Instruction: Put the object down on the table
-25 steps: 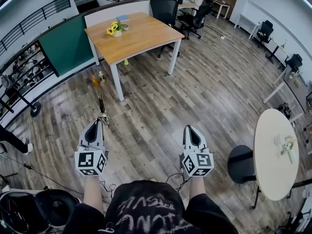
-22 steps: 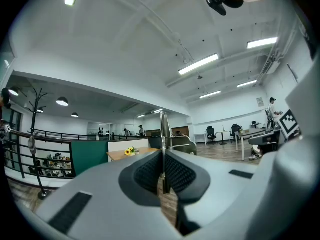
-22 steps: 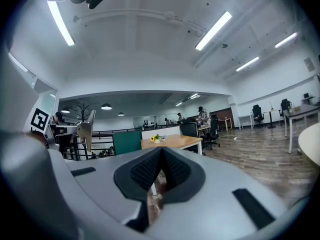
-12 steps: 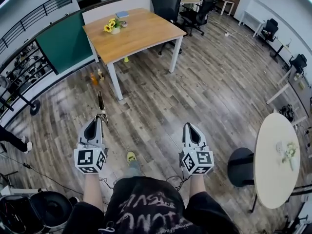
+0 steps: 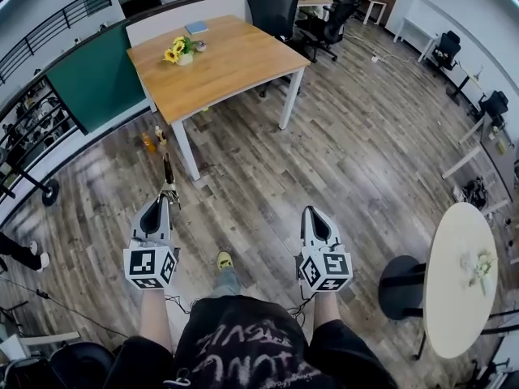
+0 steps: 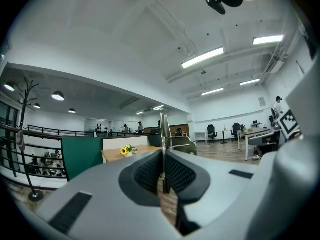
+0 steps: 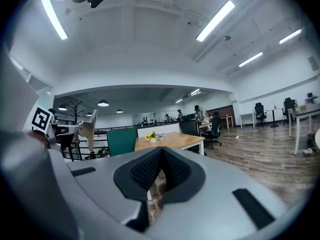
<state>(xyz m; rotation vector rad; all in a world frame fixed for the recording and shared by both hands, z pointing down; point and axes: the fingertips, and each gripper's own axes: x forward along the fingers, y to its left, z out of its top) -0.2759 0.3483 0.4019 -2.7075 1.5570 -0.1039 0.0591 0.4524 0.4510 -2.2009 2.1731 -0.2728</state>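
While the thin, narrow metal object [image 5: 168,173] sits pinched upright in the left claw [image 5: 165,200], the put-down itself has not begun. In the left gripper view the object [image 6: 163,127] stands as a slim blade-like strip rising from between the pads of the left claw [image 6: 163,152], which press on it from both sides; what kind of utensil it is cannot be told. The right claw [image 5: 311,212] is pressed together with nothing between its pads, as the right gripper view shows at its tips [image 7: 160,152].

Both claws are held out level over the grey-brown plank floor [image 5: 357,152], well apart from the light wooden counter with white legs [image 5: 235,59]. That counter carries a pot of yellow flowers [image 5: 174,52] and a small blue book [image 5: 195,27] near its far edge, and the near part looks bare.

By my judgement the carrying is under way, while reaching the counter, lowering the object onto it and letting go all remain to be done.
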